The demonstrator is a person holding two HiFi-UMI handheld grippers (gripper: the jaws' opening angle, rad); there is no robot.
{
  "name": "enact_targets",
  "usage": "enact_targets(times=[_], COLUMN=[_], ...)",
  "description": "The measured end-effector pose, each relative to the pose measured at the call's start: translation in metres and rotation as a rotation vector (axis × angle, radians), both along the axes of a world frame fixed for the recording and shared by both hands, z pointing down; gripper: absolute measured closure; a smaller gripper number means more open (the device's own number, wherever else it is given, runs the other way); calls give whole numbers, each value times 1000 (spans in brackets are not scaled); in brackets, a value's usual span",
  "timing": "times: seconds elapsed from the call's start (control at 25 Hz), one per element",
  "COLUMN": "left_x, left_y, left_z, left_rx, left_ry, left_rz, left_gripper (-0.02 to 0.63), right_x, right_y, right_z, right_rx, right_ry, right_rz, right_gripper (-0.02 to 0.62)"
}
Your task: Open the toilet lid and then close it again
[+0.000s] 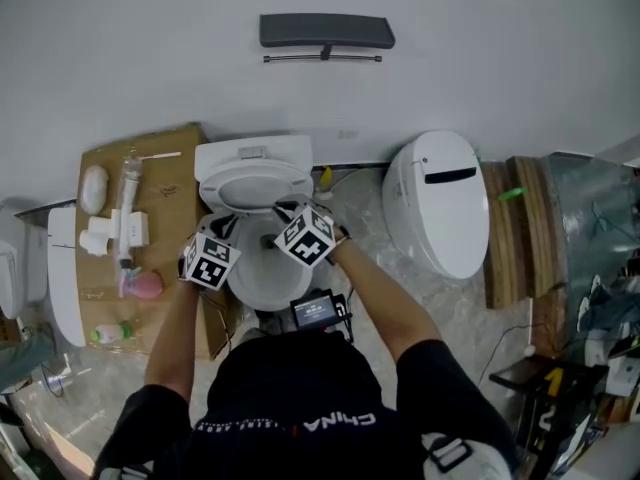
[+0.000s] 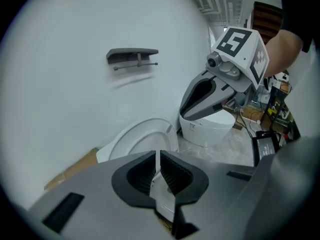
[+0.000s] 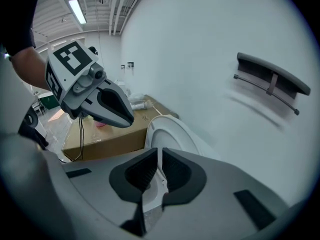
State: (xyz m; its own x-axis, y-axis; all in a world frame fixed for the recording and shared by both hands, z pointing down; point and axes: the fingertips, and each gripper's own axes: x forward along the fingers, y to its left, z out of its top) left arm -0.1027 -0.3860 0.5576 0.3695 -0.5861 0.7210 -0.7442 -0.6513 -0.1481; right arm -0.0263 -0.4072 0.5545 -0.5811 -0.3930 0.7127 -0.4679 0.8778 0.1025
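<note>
My left gripper [image 2: 157, 156] and right gripper [image 3: 160, 153] both have their fingers pinched shut on nothing. The toilet lid [image 1: 255, 182] stands raised against the wall, just ahead of both. The right one looks slightly nearer its rim.

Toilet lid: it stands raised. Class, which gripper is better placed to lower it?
Probably the right gripper: in the head view its shut jaws sit nearer the toilet lid than the left gripper.

White wall [image 1: 500, 58] with dark shelf [image 1: 326, 31] — marbled floor [image 1: 400, 268].
</note>
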Motion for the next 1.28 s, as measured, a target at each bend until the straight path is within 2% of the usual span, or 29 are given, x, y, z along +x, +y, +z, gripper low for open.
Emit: enact_targets(times=[0.16, 0.24, 0.44, 0.64, 0.76, 0.92, 1.28], left_x=[-3, -5, -14, -20, -18, -15, -16], left_y=[-35, -51, -92, -128, -141, -146, -146], left_z=[3, 5, 7, 13, 23, 44, 49], left_rx=[11, 5, 24, 22, 11, -57, -56], left_ry=[-17, -27, -39, -83, -150, -202, -249], left_rz=[5, 20, 45, 91, 155, 219, 219], left_gripper=[585, 517, 472, 454, 453, 453, 454], right_x=[-10, -15, -27, -29, -29, -27, -24], right_y=[-30, -47, -86, -116, -126, -132, -130], right_z=[5, 7, 11, 26, 39, 54, 59], right_rx=[-2, 1, 9, 4, -9, -30, -61], right_ry=[7, 10, 15, 66, 106, 137, 132], right_rz=[-13, -21, -46, -75, -96, -99, -100], right_gripper=[577, 567, 480, 437, 436, 437, 469])
